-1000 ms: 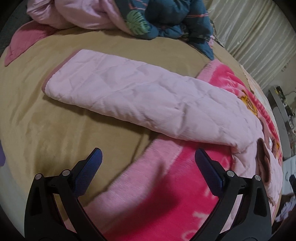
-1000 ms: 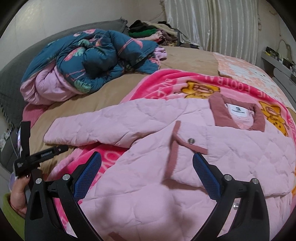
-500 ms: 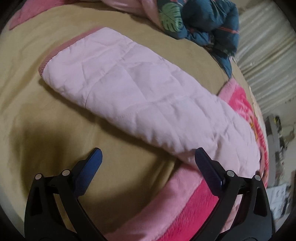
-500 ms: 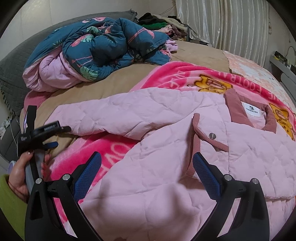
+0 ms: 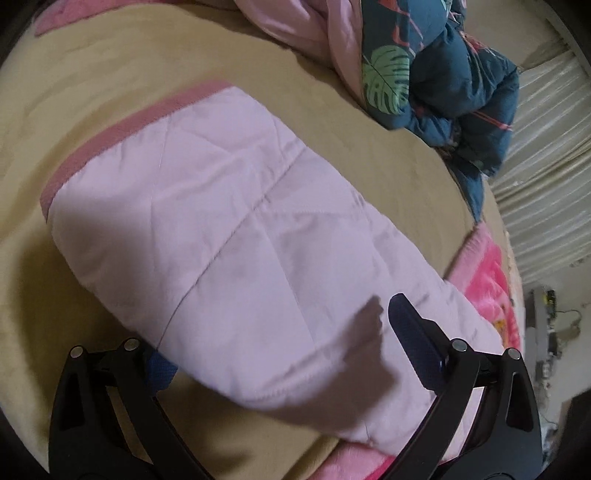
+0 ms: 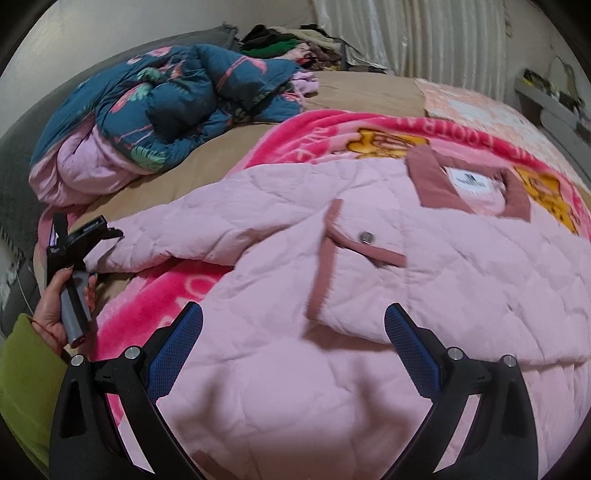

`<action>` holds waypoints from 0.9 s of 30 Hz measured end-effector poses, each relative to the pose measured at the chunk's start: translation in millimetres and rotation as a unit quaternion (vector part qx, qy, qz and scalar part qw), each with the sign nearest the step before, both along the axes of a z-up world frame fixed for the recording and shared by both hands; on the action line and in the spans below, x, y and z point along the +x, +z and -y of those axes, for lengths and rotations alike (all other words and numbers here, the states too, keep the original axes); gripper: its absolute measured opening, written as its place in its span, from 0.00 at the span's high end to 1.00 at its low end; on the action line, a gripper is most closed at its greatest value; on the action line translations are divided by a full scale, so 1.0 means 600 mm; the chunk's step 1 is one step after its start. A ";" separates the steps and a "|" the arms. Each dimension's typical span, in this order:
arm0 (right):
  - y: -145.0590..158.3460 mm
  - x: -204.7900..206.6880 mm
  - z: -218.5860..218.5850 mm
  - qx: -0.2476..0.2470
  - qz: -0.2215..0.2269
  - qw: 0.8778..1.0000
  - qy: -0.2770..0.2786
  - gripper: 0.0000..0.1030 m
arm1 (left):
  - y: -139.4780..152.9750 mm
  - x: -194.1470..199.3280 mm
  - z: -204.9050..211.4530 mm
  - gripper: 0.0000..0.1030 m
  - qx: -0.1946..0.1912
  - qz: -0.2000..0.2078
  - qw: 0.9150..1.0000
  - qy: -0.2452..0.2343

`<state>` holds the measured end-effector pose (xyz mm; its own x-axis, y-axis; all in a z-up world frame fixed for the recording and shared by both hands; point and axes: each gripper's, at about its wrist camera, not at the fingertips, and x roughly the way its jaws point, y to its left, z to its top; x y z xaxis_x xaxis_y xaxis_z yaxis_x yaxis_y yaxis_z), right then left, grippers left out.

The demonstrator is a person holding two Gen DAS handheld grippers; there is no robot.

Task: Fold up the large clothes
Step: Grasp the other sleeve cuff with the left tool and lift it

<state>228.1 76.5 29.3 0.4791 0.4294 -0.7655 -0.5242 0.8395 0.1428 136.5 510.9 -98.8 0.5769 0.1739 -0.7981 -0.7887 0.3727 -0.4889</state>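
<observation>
A pale pink quilted jacket (image 6: 424, 295) lies front-up on the bed, with a dusty-pink collar (image 6: 428, 181) and a snap button (image 6: 366, 236). Its long sleeve (image 5: 229, 236) stretches over the tan sheet and ends in a darker pink cuff (image 5: 122, 133). My left gripper (image 5: 284, 350) is open and straddles the sleeve. The sleeve edge covers part of the left finger, and the right finger rests over the fabric. The right wrist view shows that left gripper (image 6: 83, 236) held by a hand (image 6: 59, 299) at the sleeve end. My right gripper (image 6: 293, 343) hovers open above the jacket's lower front.
A bright pink cartoon blanket (image 6: 317, 133) lies under the jacket on the tan sheet (image 5: 55, 332). A teal floral duvet (image 6: 177, 99) is bunched at the head of the bed, with a clothes pile (image 6: 291, 44) behind. A pleated curtain (image 6: 424, 33) and a shelf (image 6: 550, 96) stand beyond.
My left gripper has moved forward and down onto the sleeve, which now lies between its fingers. My right gripper has shifted slightly over the jacket and stays open.
</observation>
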 end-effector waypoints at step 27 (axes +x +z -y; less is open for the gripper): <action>0.070 -0.020 0.178 0.073 0.032 0.992 -0.094 0.05 | 0.170 0.000 0.067 0.89 0.127 0.049 0.989 -0.057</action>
